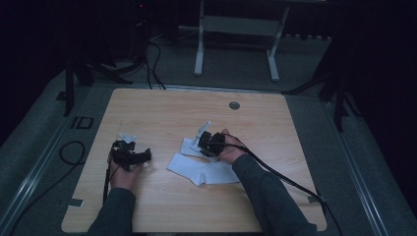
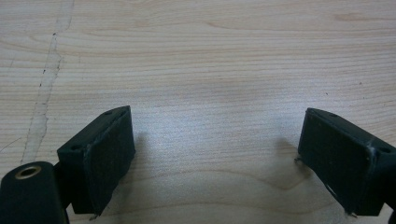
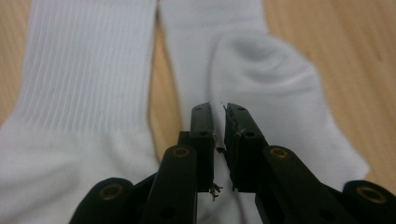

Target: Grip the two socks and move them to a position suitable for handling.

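White ribbed cotton socks, soft, light and best pinched at a cuff, are lying mid-table as the right gripper is hovering nearly closed and the left gripper is gaping wide over bare wood.

Two white socks and two grippers lie over one wooden table.

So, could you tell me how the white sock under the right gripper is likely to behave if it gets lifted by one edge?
The white sock looks like soft ribbed knit lying flat and creased, so it would probably droop rather than hold shape. It seems thin and light, so it should lift easily. On the smooth wooden table it may slide or bunch if pushed by the right gripper.
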Demonstrator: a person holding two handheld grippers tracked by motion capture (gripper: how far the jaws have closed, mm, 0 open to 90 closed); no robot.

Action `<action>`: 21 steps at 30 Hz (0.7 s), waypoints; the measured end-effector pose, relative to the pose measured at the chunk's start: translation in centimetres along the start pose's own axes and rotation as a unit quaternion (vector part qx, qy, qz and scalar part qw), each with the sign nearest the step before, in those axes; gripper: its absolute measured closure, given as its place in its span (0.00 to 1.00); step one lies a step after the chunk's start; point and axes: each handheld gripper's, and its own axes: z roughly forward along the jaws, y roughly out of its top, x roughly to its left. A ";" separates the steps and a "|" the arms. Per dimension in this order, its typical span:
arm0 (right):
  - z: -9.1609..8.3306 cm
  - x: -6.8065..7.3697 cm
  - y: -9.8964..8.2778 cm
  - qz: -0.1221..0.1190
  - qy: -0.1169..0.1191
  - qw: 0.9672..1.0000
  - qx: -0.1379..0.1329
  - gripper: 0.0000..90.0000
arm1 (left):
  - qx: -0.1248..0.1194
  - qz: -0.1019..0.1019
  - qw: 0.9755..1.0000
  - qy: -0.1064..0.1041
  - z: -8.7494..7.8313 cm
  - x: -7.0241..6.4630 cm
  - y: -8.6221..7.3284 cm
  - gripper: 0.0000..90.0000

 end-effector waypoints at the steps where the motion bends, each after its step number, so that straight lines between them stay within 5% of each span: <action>1: 0.0 -0.2 0.2 0.007 -0.002 1.000 0.000 0.89 | 0.000 0.000 1.000 0.000 0.0 0.0 0.0 0.12; 11: 1.2 -0.5 2.9 0.021 0.001 1.000 -0.013 0.76 | 0.001 0.001 1.000 0.000 0.0 0.0 0.0 0.12; 14: 2.0 -0.8 3.3 0.038 0.018 0.999 -0.014 0.71 | 0.001 0.001 1.000 0.000 0.0 0.0 0.0 0.12; 17: 3.1 -1.3 2.9 0.054 0.022 0.998 0.008 0.74 | 0.001 0.001 1.000 0.000 0.0 0.0 0.0 0.12; 21: 3.3 -1.5 2.8 0.061 0.027 0.998 0.006 0.78 | 0.001 0.001 1.000 0.000 0.0 0.0 0.0 0.12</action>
